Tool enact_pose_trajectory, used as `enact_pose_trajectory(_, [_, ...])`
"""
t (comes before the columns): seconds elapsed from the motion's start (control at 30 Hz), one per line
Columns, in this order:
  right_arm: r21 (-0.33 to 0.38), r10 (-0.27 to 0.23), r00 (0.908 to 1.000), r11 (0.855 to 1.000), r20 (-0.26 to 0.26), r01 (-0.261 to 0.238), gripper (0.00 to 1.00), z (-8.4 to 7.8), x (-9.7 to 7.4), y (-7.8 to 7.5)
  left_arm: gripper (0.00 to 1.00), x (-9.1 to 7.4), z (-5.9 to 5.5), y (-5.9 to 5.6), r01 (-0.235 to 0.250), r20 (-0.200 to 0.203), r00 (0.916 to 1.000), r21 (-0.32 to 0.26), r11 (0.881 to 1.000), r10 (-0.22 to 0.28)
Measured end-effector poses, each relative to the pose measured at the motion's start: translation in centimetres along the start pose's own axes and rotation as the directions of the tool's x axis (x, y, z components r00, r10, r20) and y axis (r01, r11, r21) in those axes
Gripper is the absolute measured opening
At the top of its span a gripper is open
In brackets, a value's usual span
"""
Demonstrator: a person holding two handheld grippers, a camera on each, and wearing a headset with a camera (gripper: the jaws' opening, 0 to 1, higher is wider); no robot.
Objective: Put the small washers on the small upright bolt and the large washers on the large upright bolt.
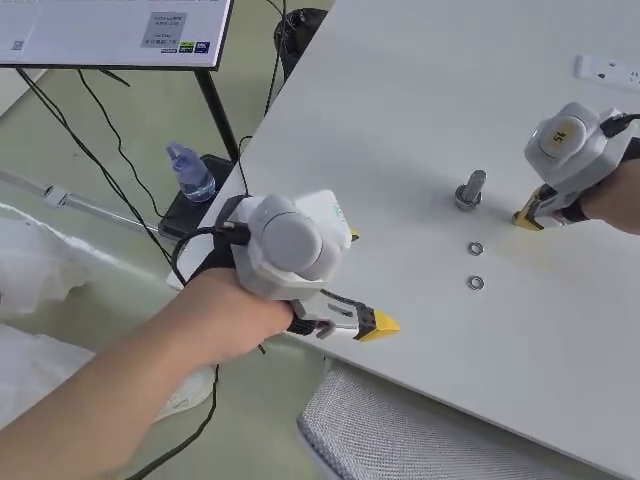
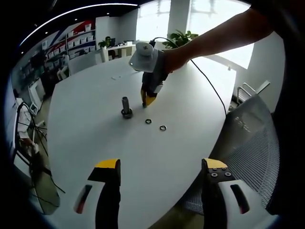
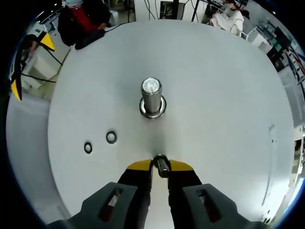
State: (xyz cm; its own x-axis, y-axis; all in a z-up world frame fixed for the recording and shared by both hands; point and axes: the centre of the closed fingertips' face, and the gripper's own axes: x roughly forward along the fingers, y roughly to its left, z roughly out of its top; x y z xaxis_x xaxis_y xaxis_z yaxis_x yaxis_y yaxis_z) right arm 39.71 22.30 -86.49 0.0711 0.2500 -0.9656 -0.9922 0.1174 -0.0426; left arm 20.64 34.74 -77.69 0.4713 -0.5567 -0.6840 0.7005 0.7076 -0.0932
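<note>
The large bolt stands upright on the white table with a large washer around its base. Two small washers lie flat in front of it. Just right of the large bolt, my right gripper is low over the table and shut on the small bolt. Whether that bolt touches the table is unclear. My left gripper hangs open at the table's near edge, with nothing between its jaws. From the left gripper view, the large bolt, both washers and the right gripper lie far ahead.
A power strip lies at the table's far right. A grey mesh chair sits below the near edge. On the floor to the left are a plastic bottle, cables and a stand with a board.
</note>
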Motion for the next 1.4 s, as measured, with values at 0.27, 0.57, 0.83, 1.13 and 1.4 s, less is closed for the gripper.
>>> enact_pose_trajectory(0.27, [-0.002, 0.003, 1.0, 1.0, 0.003, -0.003, 0.13, 0.0, -0.1, 0.0, 0.67, 0.0, -0.1, 0.1, 0.001, -0.003, 1.0, 0.0, 1.0, -0.001])
enact_pose_trajectory(0.57, [0.013, 0.008, 0.9999, 1.0, 0.008, -0.008, 0.14, 0.2, -0.1, 0.1, 0.67, 0.1, -0.1, 0.0, 0.002, -0.002, 1.0, -0.003, 1.0, -0.002])
enact_pose_trajectory(0.83, [0.001, 0.001, 0.9998, 1.0, 0.018, -0.001, 0.2, 0.2, -0.1, -0.3, 0.67, 0.0, -0.3, -0.2, 0.002, 0.0, 1.0, -0.003, 1.0, -0.002])
enact_pose_trajectory(1.13, [0.007, 0.008, 0.9996, 1.0, 0.026, -0.008, 0.23, 0.4, -0.4, -0.3, 0.67, -0.4, -0.1, -0.2, -0.004, 0.008, 1.0, -0.005, 1.0, 0.004])
enact_pose_trajectory(1.4, [0.038, 0.012, 0.9984, 0.999, 0.056, -0.014, 0.22, 0.8, -1.8, -0.4, 0.71, -0.7, 0.7, -0.3, -0.009, 0.032, 0.9994, -0.008, 1.0, 0.009])
